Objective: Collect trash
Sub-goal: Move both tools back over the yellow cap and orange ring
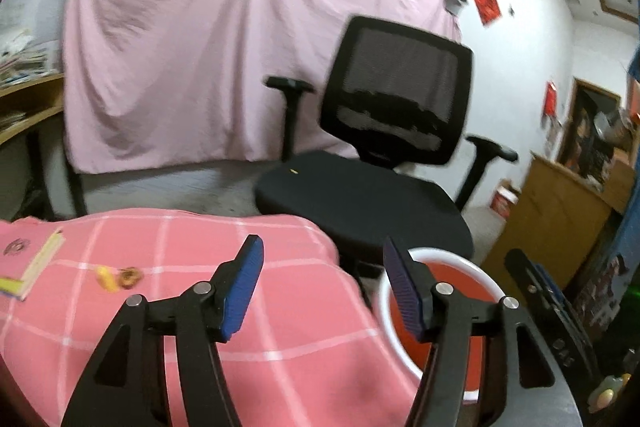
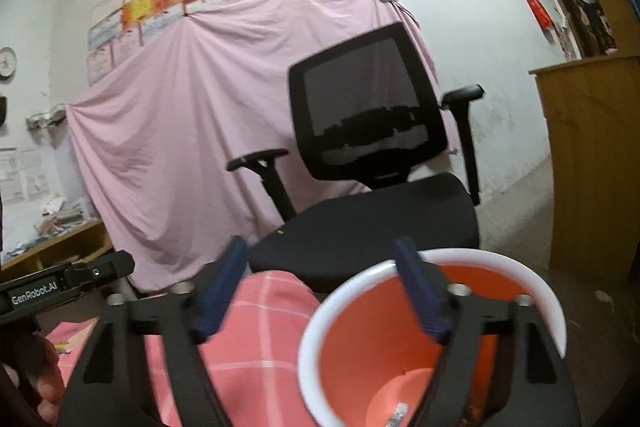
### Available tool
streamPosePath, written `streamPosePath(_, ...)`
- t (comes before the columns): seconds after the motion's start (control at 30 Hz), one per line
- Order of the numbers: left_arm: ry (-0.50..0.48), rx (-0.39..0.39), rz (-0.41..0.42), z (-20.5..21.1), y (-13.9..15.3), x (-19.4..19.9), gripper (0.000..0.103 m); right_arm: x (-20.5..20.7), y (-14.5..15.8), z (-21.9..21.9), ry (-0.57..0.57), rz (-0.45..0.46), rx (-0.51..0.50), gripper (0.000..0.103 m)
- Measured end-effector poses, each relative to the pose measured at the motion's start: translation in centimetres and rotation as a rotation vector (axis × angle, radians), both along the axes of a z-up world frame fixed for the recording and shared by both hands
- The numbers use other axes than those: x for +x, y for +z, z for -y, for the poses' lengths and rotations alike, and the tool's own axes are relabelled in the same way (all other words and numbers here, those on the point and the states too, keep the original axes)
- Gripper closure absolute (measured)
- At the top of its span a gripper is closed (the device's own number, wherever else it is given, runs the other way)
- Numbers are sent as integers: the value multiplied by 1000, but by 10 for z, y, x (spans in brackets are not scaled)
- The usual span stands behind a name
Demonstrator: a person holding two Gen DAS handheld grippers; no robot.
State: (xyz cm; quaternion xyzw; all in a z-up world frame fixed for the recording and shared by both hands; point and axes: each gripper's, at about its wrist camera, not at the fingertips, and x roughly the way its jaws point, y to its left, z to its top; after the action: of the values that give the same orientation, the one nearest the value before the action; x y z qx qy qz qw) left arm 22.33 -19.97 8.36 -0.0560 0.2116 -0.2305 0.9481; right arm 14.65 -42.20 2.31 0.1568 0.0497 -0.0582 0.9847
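Pink checked cloth (image 1: 224, 307) under both tools. Left gripper (image 1: 322, 285) apart, empty; right gripper (image 2: 320, 291) apart, empty, over orange bin (image 2: 400, 327). Scraps (image 1: 120, 277) far left of left tool. Risk: knocking bin off edge w/ right finger.

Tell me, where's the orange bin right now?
The orange bin sits low right in both wrist views, beside the pink checked cloth and in front of the black office chair.
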Motion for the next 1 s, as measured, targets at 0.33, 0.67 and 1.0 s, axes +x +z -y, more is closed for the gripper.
streamPosePath(0.33,198,-97,79,-74,-5,-24,2,-1,5,-43,124,76,-77,0)
streamPosePath(0.67,312,-28,122,-116,-25,-40,2,2,7,-74,182,85,-155,0)
streamPosePath(1.0,391,17,152,-155,-40,-48,2,6,7,-103,227,84,-255,0)
